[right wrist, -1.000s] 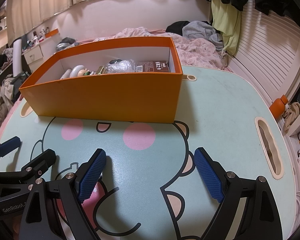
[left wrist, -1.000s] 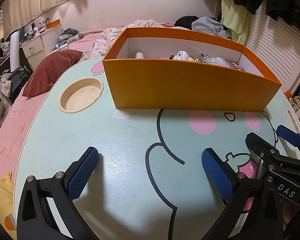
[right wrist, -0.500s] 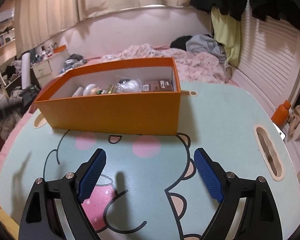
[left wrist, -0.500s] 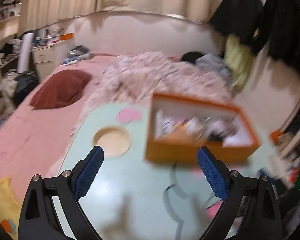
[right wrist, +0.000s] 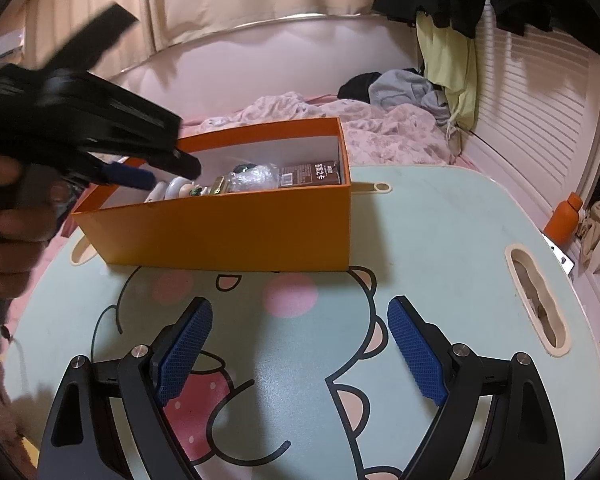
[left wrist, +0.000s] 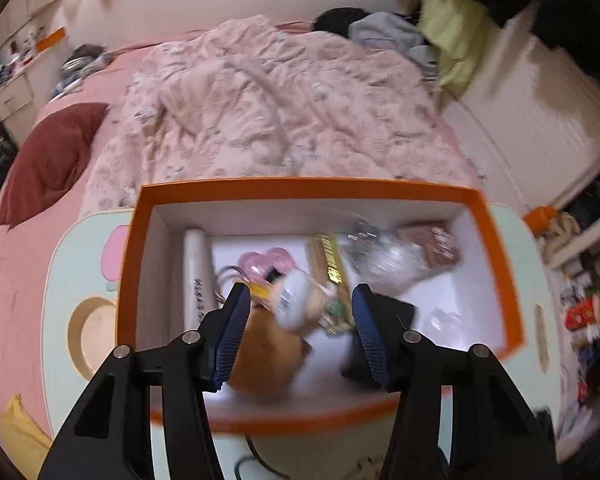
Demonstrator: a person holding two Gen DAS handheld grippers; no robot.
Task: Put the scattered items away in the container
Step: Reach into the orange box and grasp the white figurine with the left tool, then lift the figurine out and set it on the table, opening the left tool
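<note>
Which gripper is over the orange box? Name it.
The left gripper: it hangs over the orange box, jaws closing with nothing pinched. The right gripper is open over the bare table.

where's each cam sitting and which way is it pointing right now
Left wrist: on the left tongs, above the orange box, looking steeply down into it at the jumbled items, bed beyond; only its own closing blue pads and black arms show, nothing visibly pinched.
Right wrist: on the right tongs, low over the cartoon table, facing the box's long side; its open pads show, plus the left tongs and the blurred hand holding them.
Shared: the orange box, its contents, the table, the bed.
</note>
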